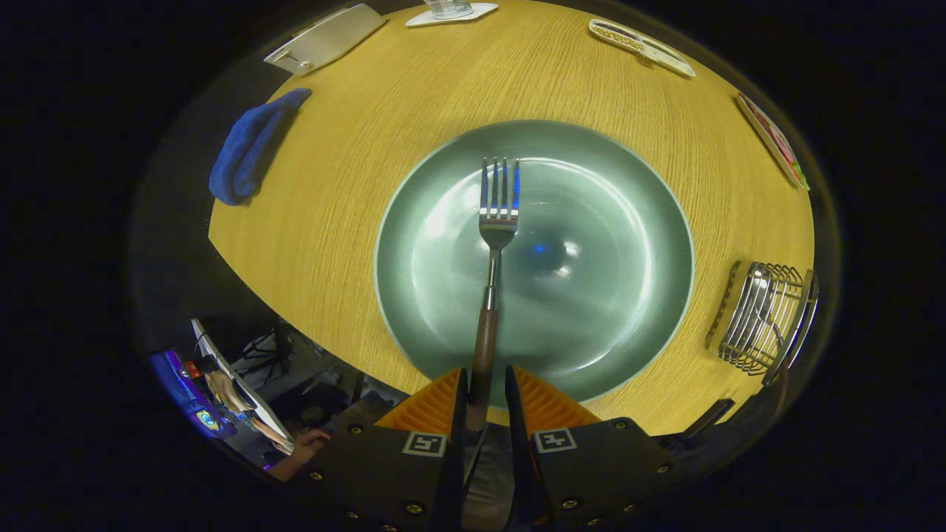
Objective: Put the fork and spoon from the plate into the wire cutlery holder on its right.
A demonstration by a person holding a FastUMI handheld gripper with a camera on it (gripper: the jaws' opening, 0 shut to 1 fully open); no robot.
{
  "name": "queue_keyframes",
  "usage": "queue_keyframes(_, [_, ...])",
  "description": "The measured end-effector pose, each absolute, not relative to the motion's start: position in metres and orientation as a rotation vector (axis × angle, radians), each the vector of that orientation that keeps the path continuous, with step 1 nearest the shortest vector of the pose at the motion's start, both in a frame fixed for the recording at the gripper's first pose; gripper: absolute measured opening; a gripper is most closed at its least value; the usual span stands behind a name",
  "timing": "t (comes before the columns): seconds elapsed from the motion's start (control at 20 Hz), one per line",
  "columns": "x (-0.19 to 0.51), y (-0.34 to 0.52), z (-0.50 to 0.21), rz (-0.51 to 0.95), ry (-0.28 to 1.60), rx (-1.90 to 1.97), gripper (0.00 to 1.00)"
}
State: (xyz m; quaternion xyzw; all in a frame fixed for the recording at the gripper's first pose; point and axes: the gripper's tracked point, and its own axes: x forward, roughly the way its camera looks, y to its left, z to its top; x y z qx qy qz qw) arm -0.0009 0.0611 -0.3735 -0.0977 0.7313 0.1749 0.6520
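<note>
— Between the fingers of the hand-held gripper (pixel 484 403), what's clamped?

— Both press on the fork (pixel 494 251) at its wooden handle end; the tines reach ahead over the plate (pixel 628 244).

— How will it handle?

— Stiff and light, I'd judge, but held at the very end it may swing; the metal neck looks slippery, so the wood is the better hold.

— And the holder?

— Off to the right of the fingers, on the worktop (pixel 347 207), stands the wire cutlery holder (pixel 765 318). I can't make out a spoon.

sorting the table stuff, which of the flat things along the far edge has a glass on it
The white coaster beyond the plate, between the grey tray and the long white dish; the others carry no glass.
</note>
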Motion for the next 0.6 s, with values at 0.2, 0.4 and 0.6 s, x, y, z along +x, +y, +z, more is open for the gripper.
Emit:
queue_keyframes(0.2, [-0.006, 0.051, -0.378, 0.410, 1.672, -0.264, 0.29])
queue_keyframes(0.4, [0.001, 0.044, -0.373, 0.436, 1.633, -0.348, 0.29])
queue_keyframes(0.6, [-0.003, 0.038, -0.383, 0.458, 1.624, -0.412, 0.06])
